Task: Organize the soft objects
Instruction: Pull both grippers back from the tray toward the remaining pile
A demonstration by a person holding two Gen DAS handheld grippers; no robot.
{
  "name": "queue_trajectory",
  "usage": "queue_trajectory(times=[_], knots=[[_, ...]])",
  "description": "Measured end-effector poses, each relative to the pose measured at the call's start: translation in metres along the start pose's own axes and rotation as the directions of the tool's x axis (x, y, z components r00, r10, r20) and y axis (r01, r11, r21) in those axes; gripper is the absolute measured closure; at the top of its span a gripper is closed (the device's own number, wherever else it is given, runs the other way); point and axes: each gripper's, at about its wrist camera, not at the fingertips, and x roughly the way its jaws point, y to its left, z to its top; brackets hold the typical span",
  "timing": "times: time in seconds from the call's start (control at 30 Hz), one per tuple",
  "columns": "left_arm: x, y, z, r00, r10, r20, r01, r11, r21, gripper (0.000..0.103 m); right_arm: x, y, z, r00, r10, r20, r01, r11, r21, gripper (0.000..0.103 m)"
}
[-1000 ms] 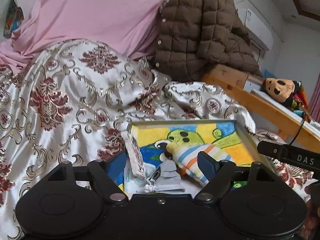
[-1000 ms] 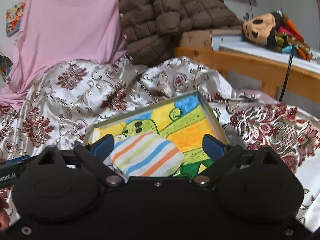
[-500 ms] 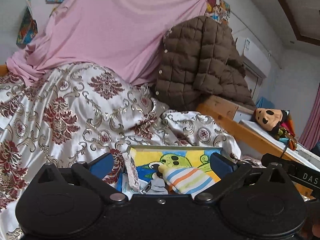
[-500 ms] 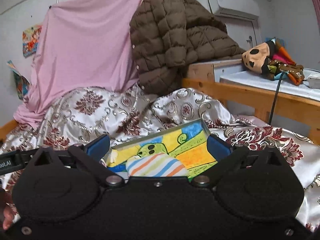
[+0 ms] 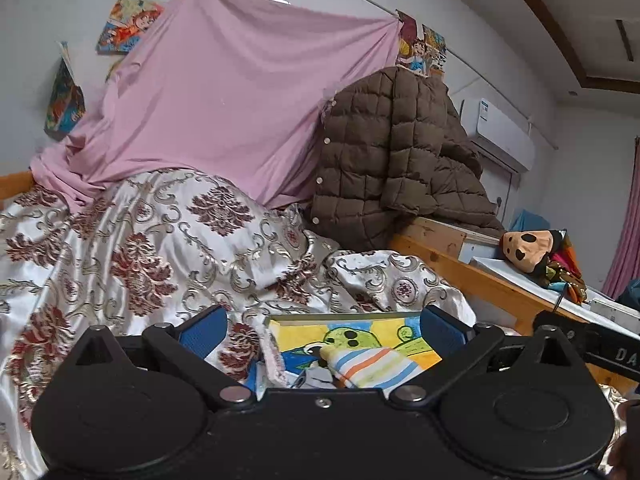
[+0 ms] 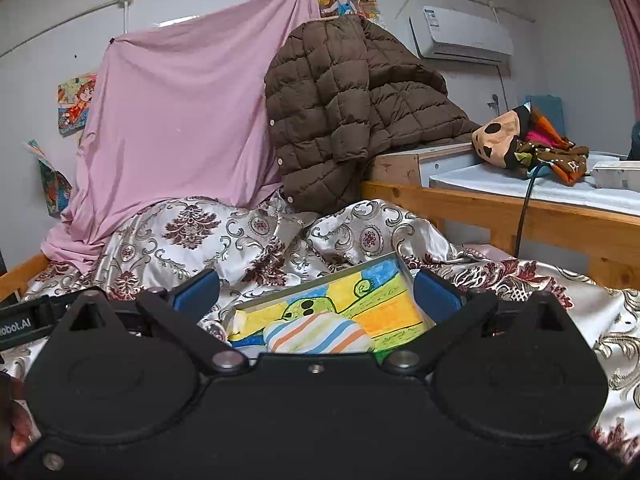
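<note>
The soft rolled cloth with orange, blue and white stripes [image 6: 318,332] lies low in both frames, just ahead of the jaws, on the flat tray with the bright crayon-style picture [image 6: 394,314], long axis across the frame; the right gripper [image 6: 316,290] frames it centrally, the left gripper [image 5: 322,326] sees it lower right; both jaws gape wide, empty; glossy damask bedcover [image 5: 132,248] around it.
</note>
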Motion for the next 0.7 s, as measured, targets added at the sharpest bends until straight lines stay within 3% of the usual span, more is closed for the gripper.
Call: queue_trajectory(times=[0.3,0.7], knots=[[-0.035,0.011,-0.013,0.999,0.05,-0.002,-0.05,0.999,-0.003,0.001,-0.039,0.008,-0.012,0.999,0.013,0.042,-0.012,0.999,-0.04,0.001],[-0.072,0.038,-0.035,0.992,0.1,-0.075,-0.101,0.995,-0.015,0.001,-0.067,0.014,-0.033,1.0,0.0,0.014,0.001,0.995,-0.101,0.001]])
